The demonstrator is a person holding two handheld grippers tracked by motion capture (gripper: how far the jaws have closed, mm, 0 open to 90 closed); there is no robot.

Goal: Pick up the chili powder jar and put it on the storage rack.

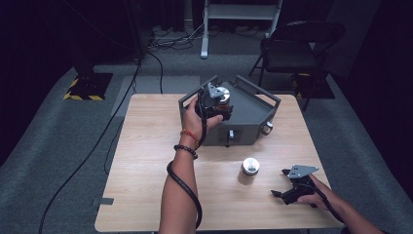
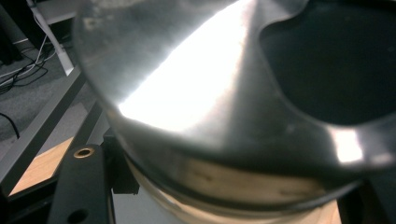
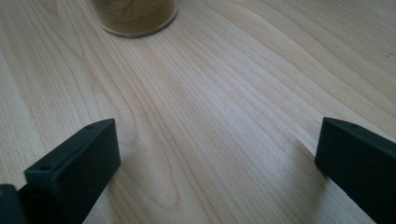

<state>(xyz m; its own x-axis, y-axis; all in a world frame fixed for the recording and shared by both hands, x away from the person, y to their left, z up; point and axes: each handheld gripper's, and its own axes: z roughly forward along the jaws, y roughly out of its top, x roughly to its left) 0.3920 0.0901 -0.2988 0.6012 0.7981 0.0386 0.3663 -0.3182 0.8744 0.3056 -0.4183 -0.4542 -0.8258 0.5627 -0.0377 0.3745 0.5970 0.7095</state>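
Item one, nearest: my right gripper [image 1: 285, 194] is resting low on the tabletop [image 1: 146, 170] at the near right, its fingers [image 3: 74, 158] spread wide and gripping nothing.

Item two, just beyond: a jar [image 1: 250, 166] is standing upright on the tabletop, apart from everything, a silvery lid on top. In the right gripper view its base [image 3: 135, 16] is showing a brown powder behind clear walls. I am judging it glass: stiff, smooth, likely slippery, breakable if dropped. Best hold would be across the wall below the lid.

Item three, farther: my left gripper [image 1: 214, 105] is hovering over the grey tray [image 1: 253, 124] at the far edge, fingers closed around a second jar [image 1: 222, 95]; its shiny lid [image 2: 196, 93] is looming close in the left gripper view.

Item four: the tray's raised rails [image 1: 258, 87] are standing around the drop zone and could catch a jar going in.

Item five, far: chair [image 1: 292, 48], floor cables [image 1: 122, 112].
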